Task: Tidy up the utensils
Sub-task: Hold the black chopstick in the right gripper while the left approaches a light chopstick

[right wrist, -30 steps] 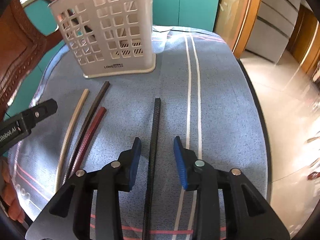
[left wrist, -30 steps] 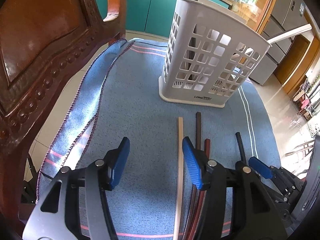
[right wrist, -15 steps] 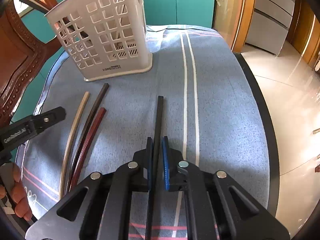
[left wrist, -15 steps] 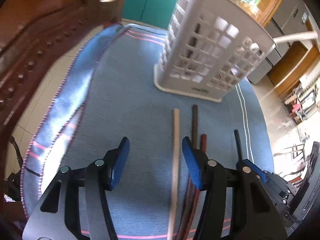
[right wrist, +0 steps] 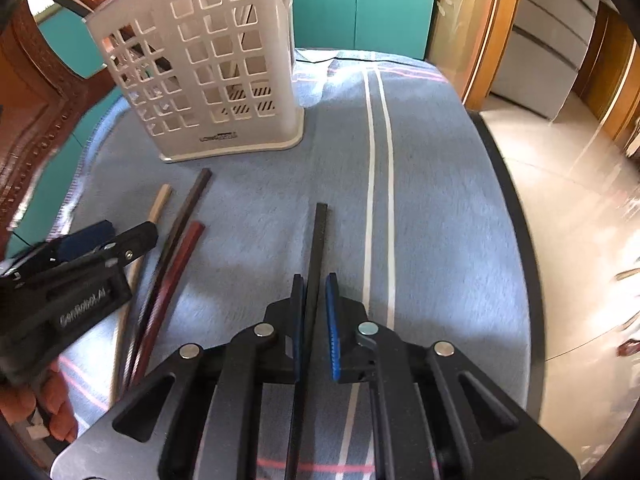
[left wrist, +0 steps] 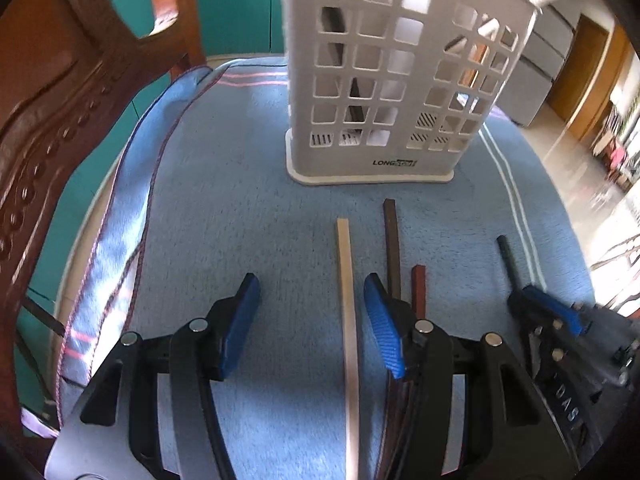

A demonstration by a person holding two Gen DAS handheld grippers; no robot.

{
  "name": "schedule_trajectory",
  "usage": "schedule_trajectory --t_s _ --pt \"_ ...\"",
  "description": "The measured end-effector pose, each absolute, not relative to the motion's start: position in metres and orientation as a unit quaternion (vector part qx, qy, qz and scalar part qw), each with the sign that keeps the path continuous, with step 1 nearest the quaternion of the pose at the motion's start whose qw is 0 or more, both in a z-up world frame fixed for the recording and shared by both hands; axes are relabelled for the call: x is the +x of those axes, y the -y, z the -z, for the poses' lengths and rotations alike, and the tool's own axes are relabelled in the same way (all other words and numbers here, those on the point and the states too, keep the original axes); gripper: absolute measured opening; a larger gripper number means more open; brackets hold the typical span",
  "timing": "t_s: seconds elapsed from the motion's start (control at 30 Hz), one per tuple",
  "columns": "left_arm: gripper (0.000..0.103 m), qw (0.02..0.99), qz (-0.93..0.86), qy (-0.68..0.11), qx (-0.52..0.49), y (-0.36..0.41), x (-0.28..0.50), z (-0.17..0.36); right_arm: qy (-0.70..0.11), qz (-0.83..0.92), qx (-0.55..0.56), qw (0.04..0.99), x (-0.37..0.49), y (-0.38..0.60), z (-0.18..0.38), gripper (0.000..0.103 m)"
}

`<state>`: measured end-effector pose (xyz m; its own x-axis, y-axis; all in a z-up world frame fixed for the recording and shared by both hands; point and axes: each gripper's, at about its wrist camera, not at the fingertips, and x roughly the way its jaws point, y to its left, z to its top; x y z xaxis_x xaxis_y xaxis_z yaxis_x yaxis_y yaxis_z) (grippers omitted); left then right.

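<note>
Four chopsticks lie on the blue cloth (left wrist: 240, 208) in front of a white slotted basket (left wrist: 400, 80) that holds a few sticks. My left gripper (left wrist: 310, 284) is open; the beige chopstick (left wrist: 346, 300) runs between its fingers, close to the right pad, untouched. Right of it lie a dark brown chopstick (left wrist: 392, 248) and a red chopstick (left wrist: 419, 284). My right gripper (right wrist: 315, 280) is shut on the black chopstick (right wrist: 318, 240), which rests on the cloth and points at the basket (right wrist: 208, 68). The left gripper (right wrist: 100, 236) shows at the left, over the beige chopstick (right wrist: 160, 200).
A carved wooden chair (left wrist: 60, 120) stands close on the left. The table's dark edge (right wrist: 520, 240) drops to a tiled floor on the right. Teal cabinets (right wrist: 360, 0) are behind. A person's fingers (right wrist: 56, 400) show under the left gripper.
My right gripper's jaws closed onto the black chopstick. The left gripper shifted forward and right, so the beige chopstick now lies between its fingers and the basket looms nearer.
</note>
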<state>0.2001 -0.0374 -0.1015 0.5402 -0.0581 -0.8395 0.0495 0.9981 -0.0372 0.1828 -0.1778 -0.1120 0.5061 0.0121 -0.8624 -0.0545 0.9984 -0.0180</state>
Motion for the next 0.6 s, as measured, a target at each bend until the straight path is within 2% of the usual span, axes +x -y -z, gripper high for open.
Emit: schedule_trajectory --t_s 0.1,0.53,0.6 --pt "0.057 0.882 0.029 -0.470 0.023 0.046 0.202 0.101 -0.500 -0.011 -0.047 0.865 0.193 0.171 0.112 0.012" --pt "0.057 0.878 0.032 -0.477 0.019 0.049 0.211 0.100 -0.496 0.003 -0.107 0.862 0.198 0.151 0.112 0.014" --pt "0.052 0.878 0.031 -0.477 0.014 0.046 0.211 0.101 -0.493 0.003 -0.114 0.862 0.195 0.150 0.112 0.014"
